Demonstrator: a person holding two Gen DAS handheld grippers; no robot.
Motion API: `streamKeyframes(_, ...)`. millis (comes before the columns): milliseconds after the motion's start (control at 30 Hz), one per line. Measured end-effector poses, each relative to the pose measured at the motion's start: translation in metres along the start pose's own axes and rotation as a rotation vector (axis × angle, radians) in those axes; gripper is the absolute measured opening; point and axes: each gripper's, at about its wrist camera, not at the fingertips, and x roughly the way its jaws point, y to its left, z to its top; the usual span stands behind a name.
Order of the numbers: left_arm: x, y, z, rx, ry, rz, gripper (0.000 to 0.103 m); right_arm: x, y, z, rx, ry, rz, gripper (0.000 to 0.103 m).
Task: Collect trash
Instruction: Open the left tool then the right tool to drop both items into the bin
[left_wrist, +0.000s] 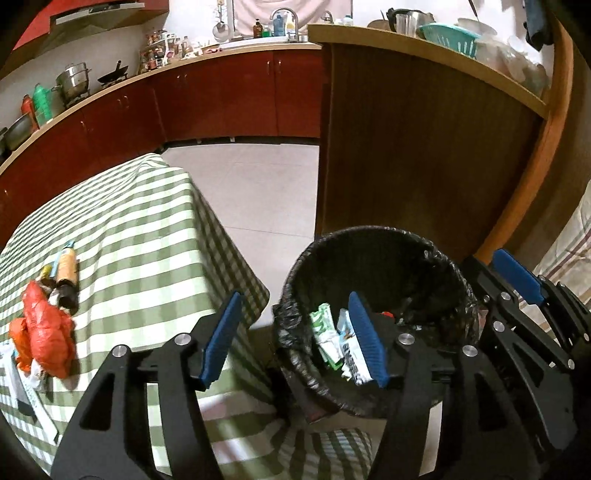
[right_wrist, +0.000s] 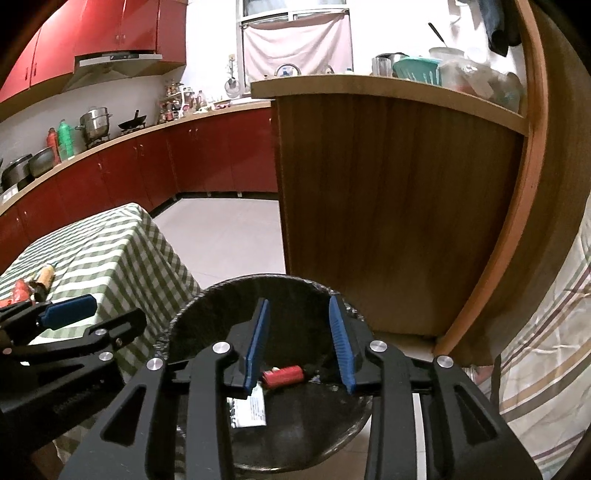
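Round bin lined with crinkled black plastic (left_wrist: 373, 258) on the floor beside the green-checked table (left_wrist: 140, 229), wrappers inside, left gripper (left_wrist: 295, 338) and right gripper (right_wrist: 300, 343) both agape, empty, crumpled orange bag (left_wrist: 46, 332) near the table's left edge.

No readable text.
Print on wrappers (left_wrist: 347, 354) in bin (left_wrist: 454, 266) & white packet (right_wrist: 249, 408) was too blurred to read.

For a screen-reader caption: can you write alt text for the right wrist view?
The right gripper hangs open and empty over a black-lined trash bin holding a red wrapper and a white packet. The left gripper and green checked table are beside it.
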Motion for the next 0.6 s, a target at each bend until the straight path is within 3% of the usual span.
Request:
streamKeyframes(300,-0.044,0.054,-0.018,-0.025,-0.012,0.049,0.065,-0.021,0.047,-0.002,-0.037,-0.01,0.093,0.04)
streamKeyframes(600,-0.087,0.134,-0.048,-0.11,-0.031,0.181,0.067,-0.035,0.126,-0.012,-0.111,0.008,0.238,0.041)
